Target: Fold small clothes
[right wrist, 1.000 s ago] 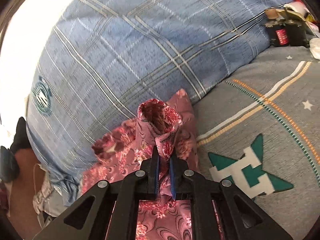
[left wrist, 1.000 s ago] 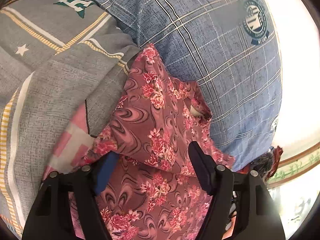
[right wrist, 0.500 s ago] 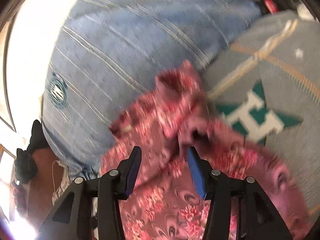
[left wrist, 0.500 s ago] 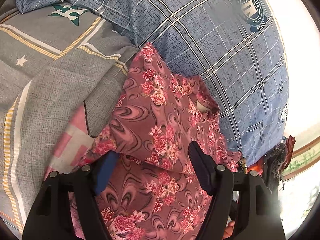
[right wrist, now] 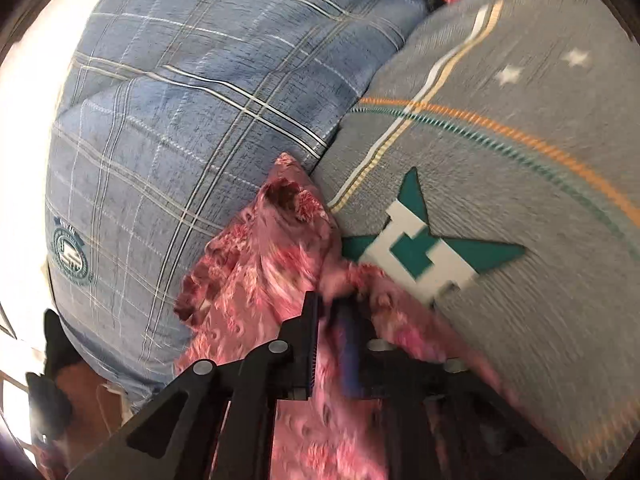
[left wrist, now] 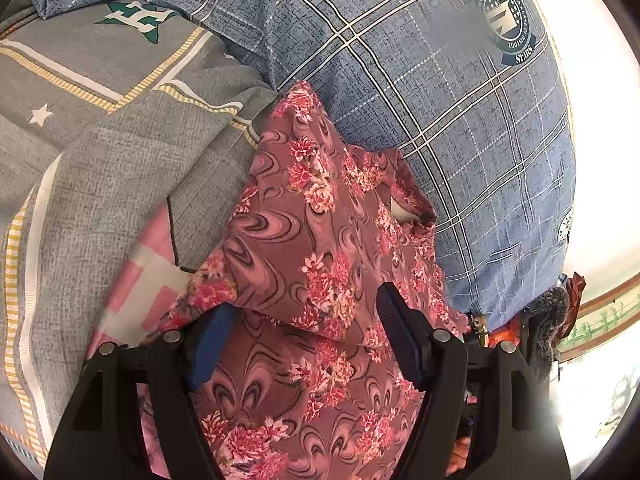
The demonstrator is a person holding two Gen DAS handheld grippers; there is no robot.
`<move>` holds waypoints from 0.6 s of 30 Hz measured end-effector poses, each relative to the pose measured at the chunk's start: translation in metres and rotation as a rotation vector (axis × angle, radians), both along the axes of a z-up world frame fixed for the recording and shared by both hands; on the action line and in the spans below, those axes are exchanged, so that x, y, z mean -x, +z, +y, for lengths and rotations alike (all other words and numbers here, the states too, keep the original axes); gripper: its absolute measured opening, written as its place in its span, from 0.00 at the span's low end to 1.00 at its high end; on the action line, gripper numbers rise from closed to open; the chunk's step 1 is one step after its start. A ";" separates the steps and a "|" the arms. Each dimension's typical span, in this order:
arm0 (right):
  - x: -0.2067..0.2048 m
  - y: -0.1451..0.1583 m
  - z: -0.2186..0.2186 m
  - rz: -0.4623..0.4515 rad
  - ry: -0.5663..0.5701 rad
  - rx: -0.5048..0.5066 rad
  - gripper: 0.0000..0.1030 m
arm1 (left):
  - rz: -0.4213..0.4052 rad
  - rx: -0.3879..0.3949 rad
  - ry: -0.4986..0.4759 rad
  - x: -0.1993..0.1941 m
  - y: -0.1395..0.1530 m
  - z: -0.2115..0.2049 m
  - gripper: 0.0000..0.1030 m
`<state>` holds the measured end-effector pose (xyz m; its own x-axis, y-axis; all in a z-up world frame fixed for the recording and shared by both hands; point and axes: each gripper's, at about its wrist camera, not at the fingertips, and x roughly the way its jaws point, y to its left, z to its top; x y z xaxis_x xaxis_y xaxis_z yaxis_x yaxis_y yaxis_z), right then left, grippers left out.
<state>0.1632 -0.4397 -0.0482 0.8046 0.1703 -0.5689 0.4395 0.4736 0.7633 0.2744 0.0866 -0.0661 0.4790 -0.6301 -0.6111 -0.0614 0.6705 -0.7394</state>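
Left wrist view: the left tool (left wrist: 304, 320) has its two fingers spread wide apart, released, gripping nothing. A fold of the pink flowered garment (left wrist: 312, 240) drapes over the space between them, and its hem covers the tip of the blue-padded finger (left wrist: 208, 344) on the left side of the picture. The garment lies partly folded over itself, with a narrow end reaching up toward the seam where two bed covers meet. On one side of it is the grey cover (left wrist: 100, 152) with yellow and white stripes, white stars and a green and white letter emblem. On the other side is the blue checked cover (left wrist: 440, 100), which carries a round dark badge (left wrist: 502, 16). A pink and white patterned cloth (left wrist: 148, 288) shows from under the grey cover, just beside the garment.

Right wrist view: the picture is blurred by motion. The right tool (right wrist: 330, 312) has its fingers drawn close together with a bunch of the pink flowered garment (right wrist: 272, 276) between them, so it looks clenched on the cloth. An open, tube-like end of the garment stands up just beyond the fingertips. The garment rests along the line where the blue checked cover (right wrist: 192, 120) meets the grey cover (right wrist: 520, 160), and its edge touches the green and white letter emblem (right wrist: 424, 252).
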 end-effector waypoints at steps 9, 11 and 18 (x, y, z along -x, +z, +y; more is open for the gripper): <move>-0.059 0.014 0.000 0.107 0.067 0.274 0.66 | -0.003 -0.003 -0.007 0.001 0.000 0.000 0.68; -0.069 0.014 0.002 0.097 0.121 0.296 0.15 | 0.001 0.003 -0.009 0.000 0.000 0.000 0.68; -0.056 0.006 -0.013 0.145 0.061 0.273 0.28 | 0.016 0.020 -0.039 0.003 0.003 -0.001 0.69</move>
<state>0.2189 -0.4529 -0.0424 0.7046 0.0409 -0.7084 0.4990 0.6813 0.5356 0.2714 0.0852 -0.0631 0.4441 -0.6606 -0.6053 -0.0470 0.6574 -0.7520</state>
